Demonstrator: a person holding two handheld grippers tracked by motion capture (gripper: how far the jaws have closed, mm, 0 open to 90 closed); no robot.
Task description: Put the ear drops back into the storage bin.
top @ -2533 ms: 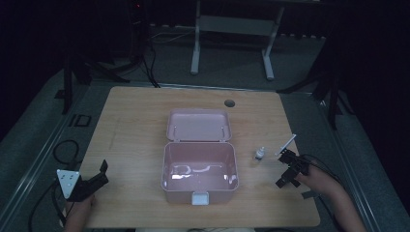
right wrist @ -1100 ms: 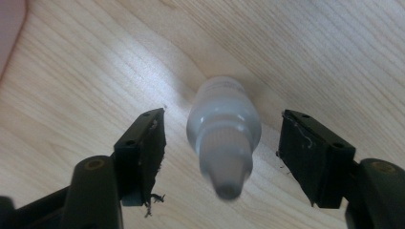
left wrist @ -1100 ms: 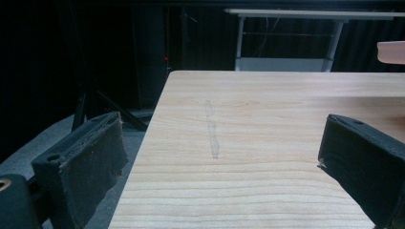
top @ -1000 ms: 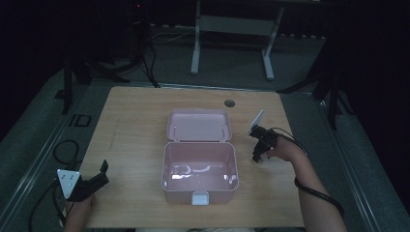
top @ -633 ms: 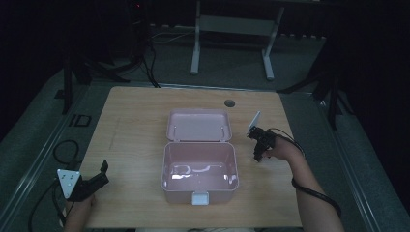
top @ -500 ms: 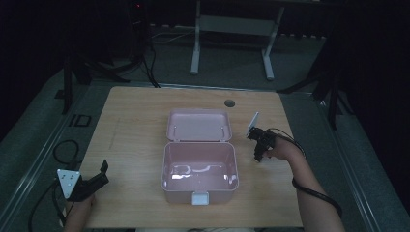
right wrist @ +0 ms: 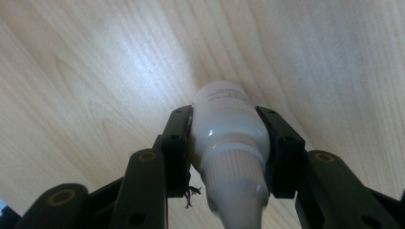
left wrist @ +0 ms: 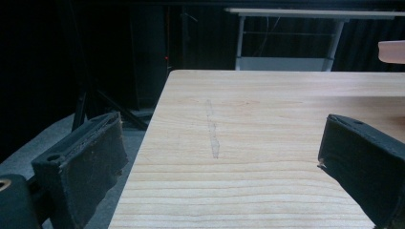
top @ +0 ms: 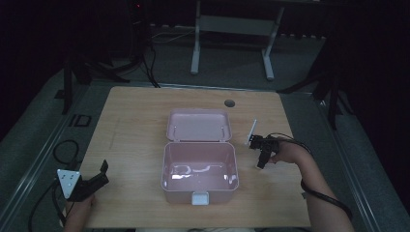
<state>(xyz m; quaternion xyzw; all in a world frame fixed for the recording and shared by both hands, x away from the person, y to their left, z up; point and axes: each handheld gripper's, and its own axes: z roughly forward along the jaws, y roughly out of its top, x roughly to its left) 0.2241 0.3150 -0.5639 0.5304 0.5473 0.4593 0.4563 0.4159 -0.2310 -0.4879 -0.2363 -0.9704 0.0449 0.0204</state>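
The small white bottle [right wrist: 229,143] sat pinched between the jaws of the right hand-held gripper [right wrist: 228,152], its ribbed cap end toward the camera and its body pointing at the wooden surface [top: 135,130], just right of the open pink box [top: 199,166]. The left hand-held gripper [top: 99,176] rested spread wide, holding nothing, near the surface's front-left corner.

A light wooden table [top: 135,125] carries an open pink plastic box [top: 199,169] near its middle, the lid laid back flat on the tabletop behind it. Beyond the lid, a round dark grommet hole [top: 229,103] sits near the far edge.
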